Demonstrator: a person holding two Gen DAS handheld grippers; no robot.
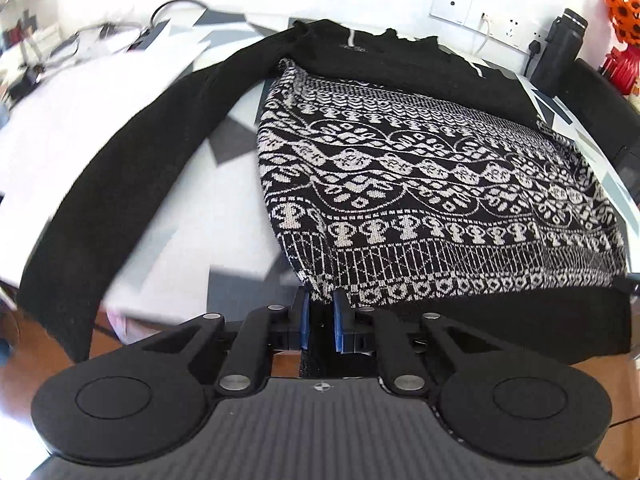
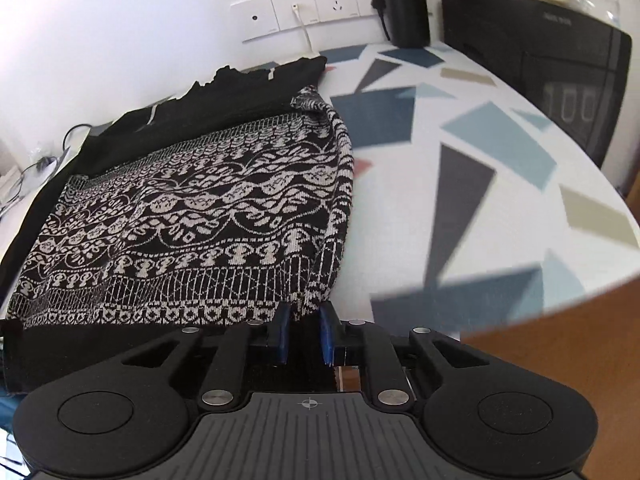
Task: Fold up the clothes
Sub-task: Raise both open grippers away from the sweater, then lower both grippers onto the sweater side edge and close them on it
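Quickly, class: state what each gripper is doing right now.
Left gripper: shut on the black-and-white patterned knit sweater, at its hem.
Right gripper: shut on the same hem.

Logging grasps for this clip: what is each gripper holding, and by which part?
Both hold the sweater by its black bottom hem: left gripper at one corner, right gripper at the other.

"100" on black appliance display
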